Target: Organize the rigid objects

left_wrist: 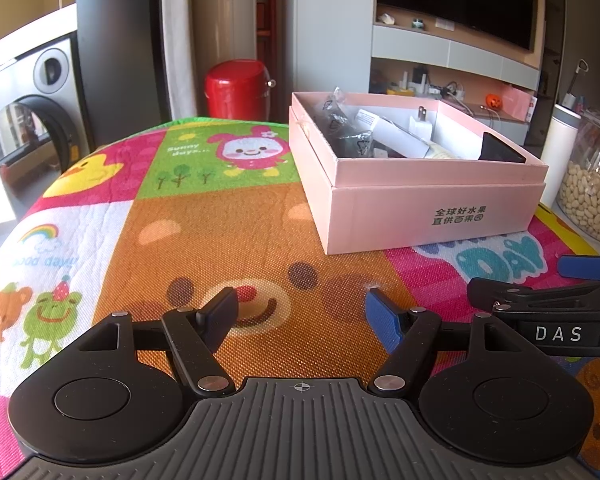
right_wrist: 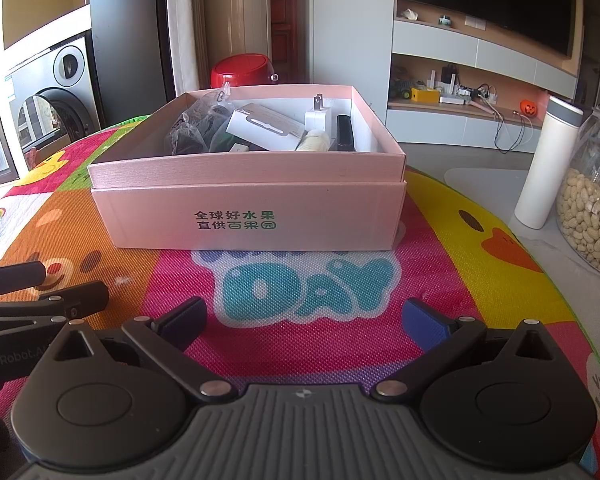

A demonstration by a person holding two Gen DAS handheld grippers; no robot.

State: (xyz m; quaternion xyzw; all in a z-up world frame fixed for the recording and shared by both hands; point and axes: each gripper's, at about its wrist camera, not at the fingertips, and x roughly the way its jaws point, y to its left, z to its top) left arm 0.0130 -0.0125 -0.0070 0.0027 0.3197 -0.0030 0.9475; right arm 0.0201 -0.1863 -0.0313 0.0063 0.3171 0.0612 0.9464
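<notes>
Black ribbed housing and twin round pivots fill the foreground of each wrist view, and beyond them both two-finger claws stand released and empty: the left gripper [left_wrist: 302, 316] spreads one black pad and one blue pad above the orange bear panel of the colourful cartoon-printed play mat [left_wrist: 228, 216], while the right gripper [right_wrist: 304, 320] hangs spread over the pink panel lettered "DAY". Each tool shows at the edge of the other's view, so the two sit side by side, near each other. Ahead lies the pale pink cardboard box with green printed characters [right_wrist: 252, 204], resting in its own upturned lid on the mat, open at the top. From the right gripper it stands straight ahead, its long printed face square to the fingers; from the left gripper it lies ahead and off to the right, seen corner-on. By that reading the right gripper is the better placed to reach in. Inside, packed close, are a dark crinkled plastic bag [right_wrist: 198, 126], a white oblong carton [right_wrist: 264, 126], a white two-pin plug charger [right_wrist: 319, 114], a cream bottle and a slim black case [right_wrist: 345, 132] standing on edge against the right wall. No loose item shows on the mat, so the sorting appears finished or nearly so. Beside the mat, to the right, stand a white cylindrical flask [right_wrist: 548, 164] and a glass jar of peanuts [right_wrist: 590, 208].
</notes>
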